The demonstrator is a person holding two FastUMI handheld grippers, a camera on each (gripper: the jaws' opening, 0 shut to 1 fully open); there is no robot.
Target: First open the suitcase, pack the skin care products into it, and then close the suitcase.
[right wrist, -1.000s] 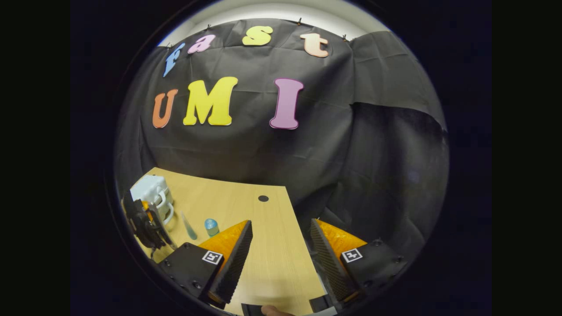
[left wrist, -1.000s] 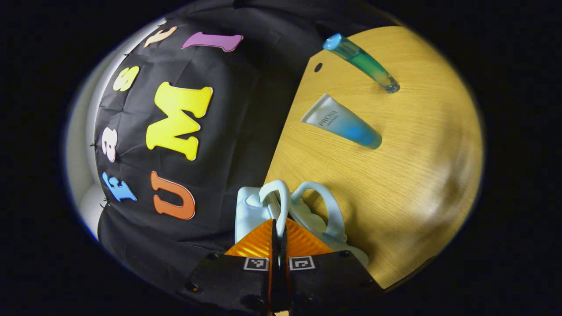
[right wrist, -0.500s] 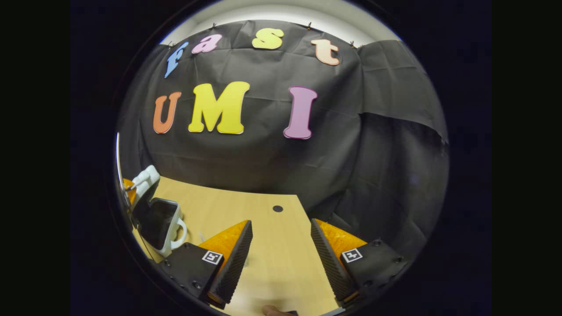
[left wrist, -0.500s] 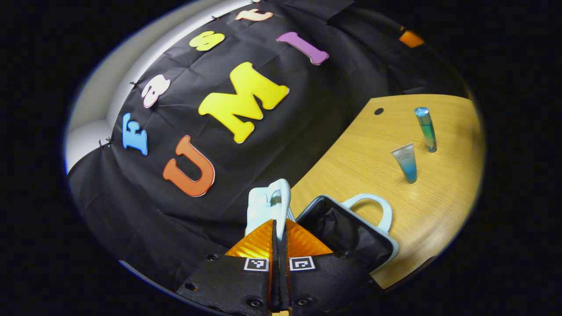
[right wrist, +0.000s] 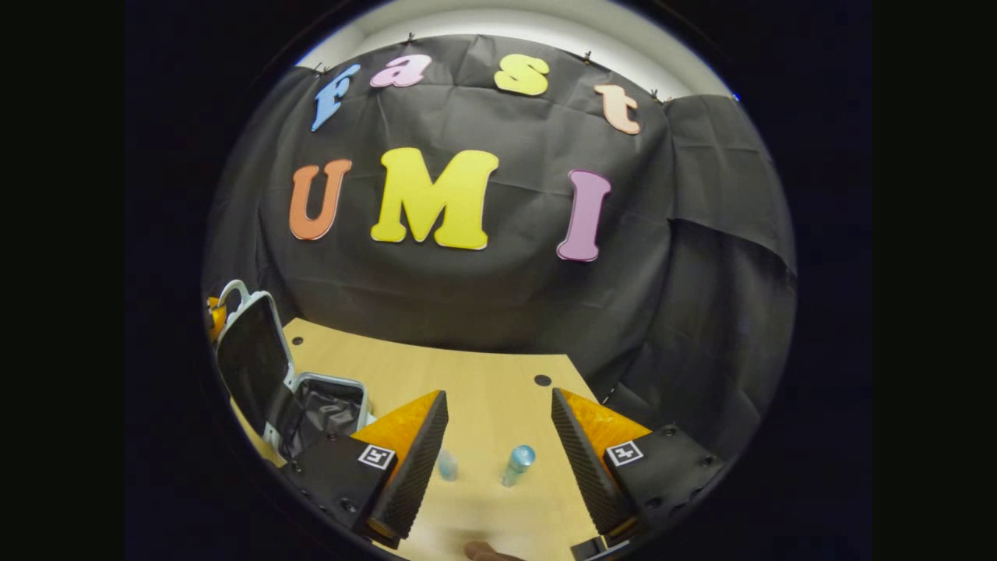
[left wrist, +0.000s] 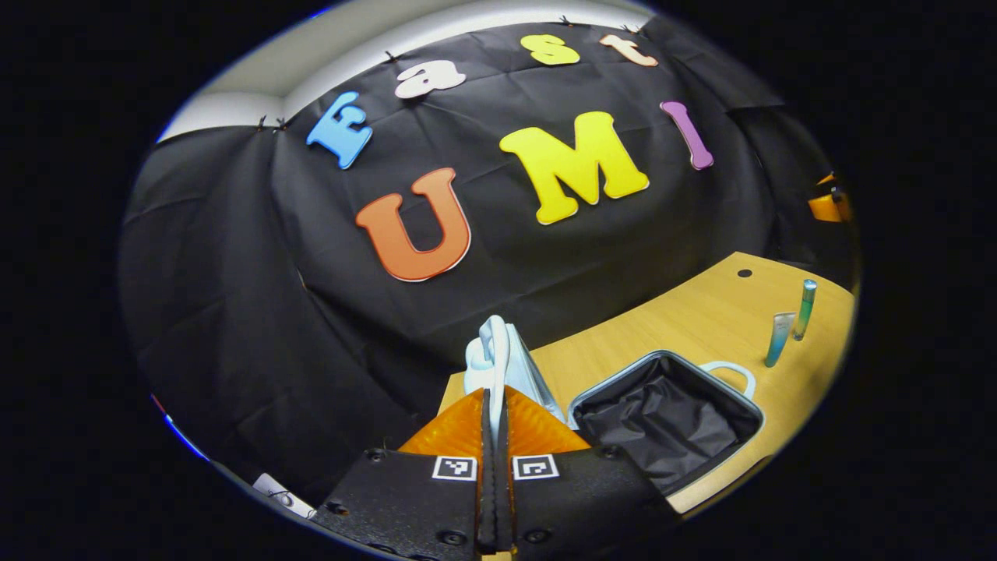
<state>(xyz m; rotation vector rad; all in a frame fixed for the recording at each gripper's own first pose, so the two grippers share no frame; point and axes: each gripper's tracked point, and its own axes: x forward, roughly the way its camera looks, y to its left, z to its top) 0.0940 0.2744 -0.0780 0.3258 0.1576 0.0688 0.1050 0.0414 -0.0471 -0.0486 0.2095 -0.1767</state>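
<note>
The pale blue suitcase [left wrist: 545, 382] stands open on the wooden table [left wrist: 701, 319]. Its base [left wrist: 666, 421] shows a black lining. My left gripper [left wrist: 495, 393] is shut on the lid's handle [left wrist: 496, 351] and holds the lid [right wrist: 249, 358] up, nearly upright. Two skin care tubes lie to the right of the case: a blue-white tube [left wrist: 779, 339] and a slim green-blue one [left wrist: 804, 310]. My right gripper [right wrist: 498, 397] is open above the table, and both tubes [right wrist: 446, 464] [right wrist: 518, 461] lie on the table below the gap between its fingers, untouched.
The table [right wrist: 483, 366] has a curved back edge against the black cloth wall and a small round hole [right wrist: 542, 380] near that edge. The open suitcase base [right wrist: 327, 409] sits left of the right gripper. A fingertip [right wrist: 479, 552] shows at the bottom.
The left gripper has swung the lid up and back, taking the case from barely parted to fully open. The right gripper has moved over the two tubes.
</note>
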